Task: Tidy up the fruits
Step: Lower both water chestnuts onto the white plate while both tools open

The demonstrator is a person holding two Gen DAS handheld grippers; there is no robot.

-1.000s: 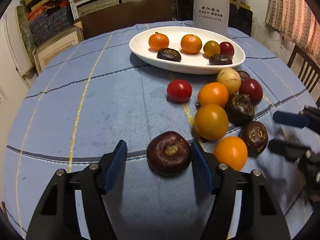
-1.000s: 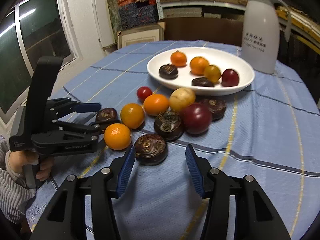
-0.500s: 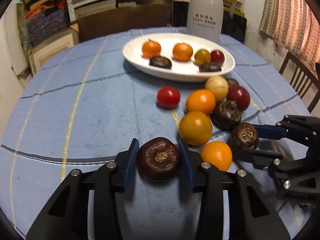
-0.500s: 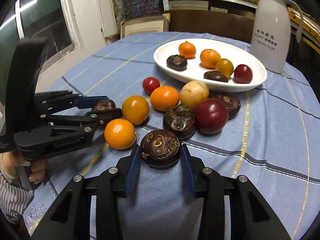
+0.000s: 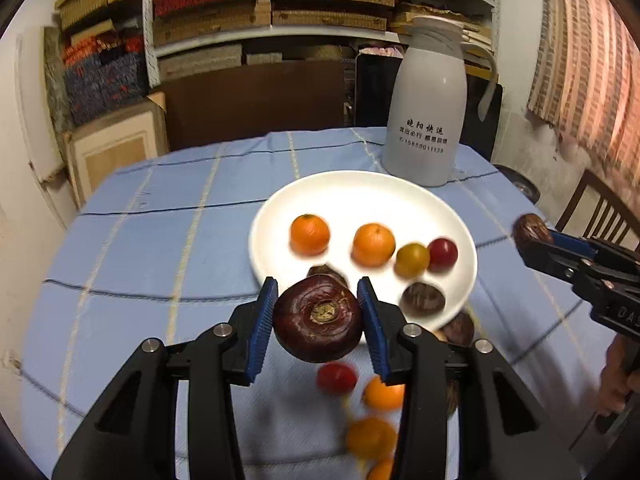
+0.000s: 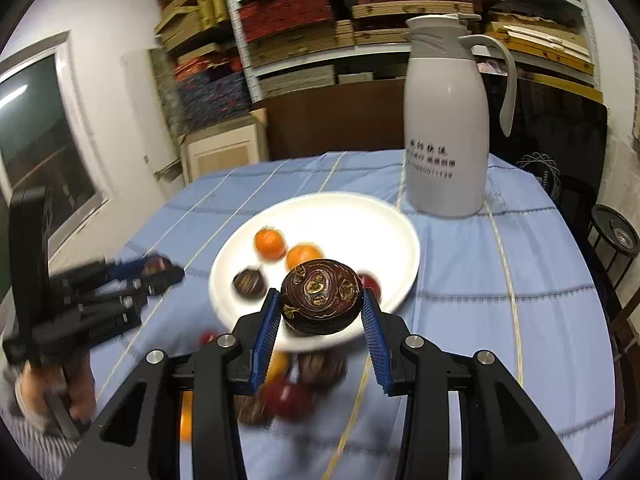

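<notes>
My left gripper [image 5: 318, 322] is shut on a dark purple-brown water chestnut [image 5: 318, 322], held in the air just in front of the white plate [image 5: 360, 196]. My right gripper [image 6: 321, 312] is shut on a second dark chestnut with tan spots [image 6: 321, 300], also lifted near the plate [image 6: 344, 208]. On the plate lie two oranges [image 5: 310, 235], a yellow tomato [image 5: 412, 259], a red tomato [image 5: 443, 255] and dark chestnuts [image 5: 423, 299]. Loose fruits [image 5: 372, 436] stay blurred on the blue cloth below both grippers. In the left wrist view the right gripper [image 5: 532, 240] shows at the right edge.
A tall white thermos jug [image 5: 430, 120] stands just behind the plate on the blue checked tablecloth [image 5: 160, 240]. A wooden chair [image 5: 600, 208] is at the far right. Shelves of stacked boards fill the back wall. A person's hand [image 6: 52, 392] holds the left gripper [image 6: 160, 270].
Both grippers closed on a chestnut each, then lifted them off the cloth and moved toward the plate. The loose fruits now lie below the fingers.
</notes>
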